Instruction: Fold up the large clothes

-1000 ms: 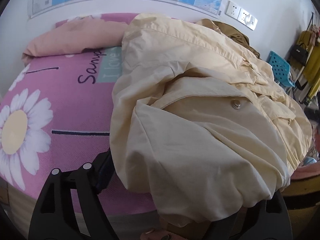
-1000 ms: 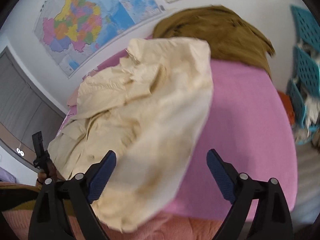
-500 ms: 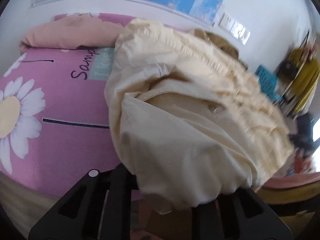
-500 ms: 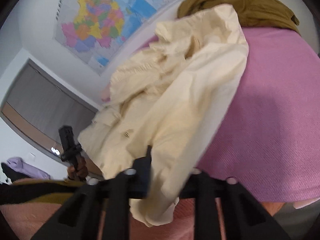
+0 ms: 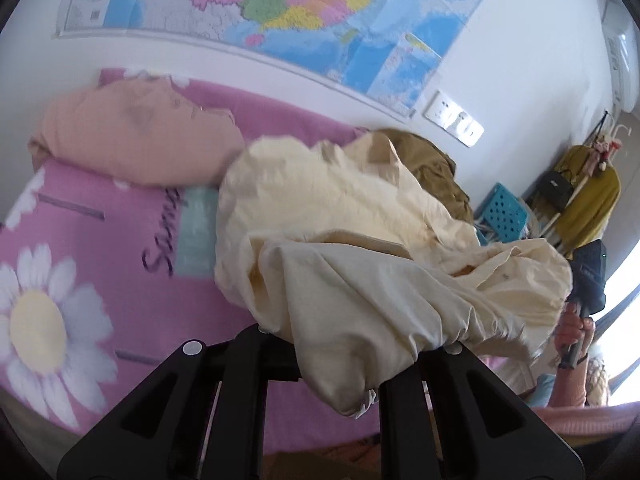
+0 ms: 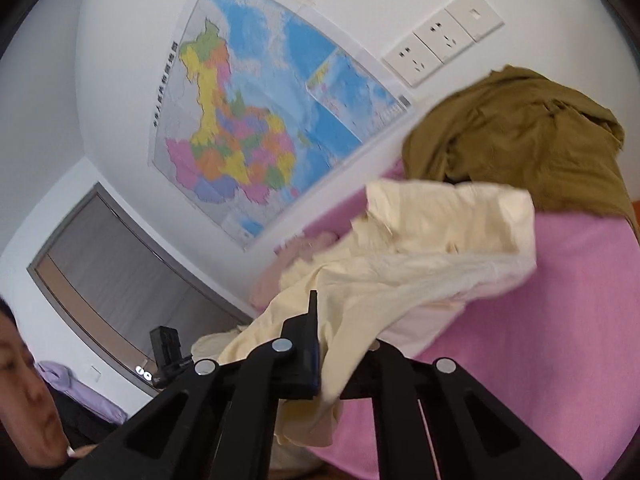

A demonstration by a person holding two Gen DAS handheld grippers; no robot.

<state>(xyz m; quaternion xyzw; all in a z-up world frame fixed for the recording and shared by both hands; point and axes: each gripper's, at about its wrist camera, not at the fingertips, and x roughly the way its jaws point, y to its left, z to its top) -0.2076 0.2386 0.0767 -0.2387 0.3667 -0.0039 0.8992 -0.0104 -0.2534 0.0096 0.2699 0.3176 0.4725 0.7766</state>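
A: Gripping the cream shirt (image 5: 360, 280) from both ends — is that right?

B: Yes. The left gripper (image 5: 340, 360) has its fingers clenched on a bunch of the cream fabric, which bulges over and hangs down between them. The right gripper (image 6: 340, 364) is likewise clamped on another part of the same shirt (image 6: 420, 248); the cloth spills down past its fingers.

A: Where does the shirt sit?

B: Part of it is raised off the bed and strung between the two grippers; the far part lies on the pink bedspread (image 5: 132, 280), toward the wall edge of the bed.

A: What lies around it?

B: A peach garment (image 5: 132, 140) is heaped at the bed's far left corner, touching the shirt's far edge. An olive-brown garment (image 6: 520, 140) is piled against the wall on the other side, just behind the shirt. A white daisy print (image 5: 40, 320) shows on the bedspread near the left edge.

A: And off the bed?

B: A wall map (image 6: 248, 112) hangs above it, with wall sockets (image 6: 440, 40) beside the map. A teal plastic crate (image 5: 504, 212) stands beyond the bed's right side.
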